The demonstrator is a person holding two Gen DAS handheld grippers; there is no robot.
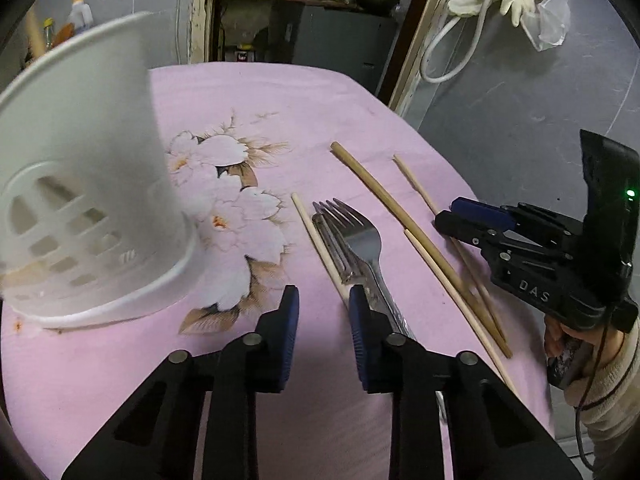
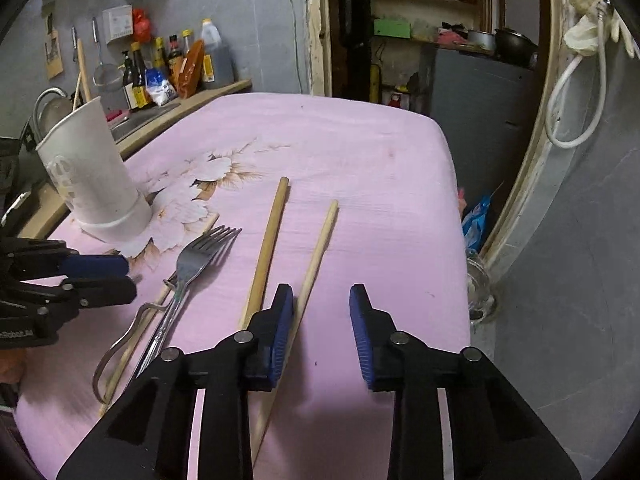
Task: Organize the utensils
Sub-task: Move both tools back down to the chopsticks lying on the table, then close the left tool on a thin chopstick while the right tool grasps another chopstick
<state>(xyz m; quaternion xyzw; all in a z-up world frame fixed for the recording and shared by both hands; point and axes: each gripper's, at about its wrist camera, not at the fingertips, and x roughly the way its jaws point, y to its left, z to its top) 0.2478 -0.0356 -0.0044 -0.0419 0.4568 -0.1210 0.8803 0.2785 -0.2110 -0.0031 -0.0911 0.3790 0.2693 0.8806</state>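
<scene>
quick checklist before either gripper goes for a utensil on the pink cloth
1. White perforated plastic utensil holder upright on the pink floral tablecloth: ok.
2. Left gripper holds nothing: ok.
3. Right gripper holds nothing: ok.
4. Stacked metal forks lie ahead of the left gripper, inside its gap: not ok, right pad sits over the handles.
5. Wooden chopsticks are paired: not ok, scattered.
6. Holder is empty: cannot tell.

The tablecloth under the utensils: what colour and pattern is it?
Pink tablecloth with a printed pale flower motif, clearest in the left wrist view.
</scene>
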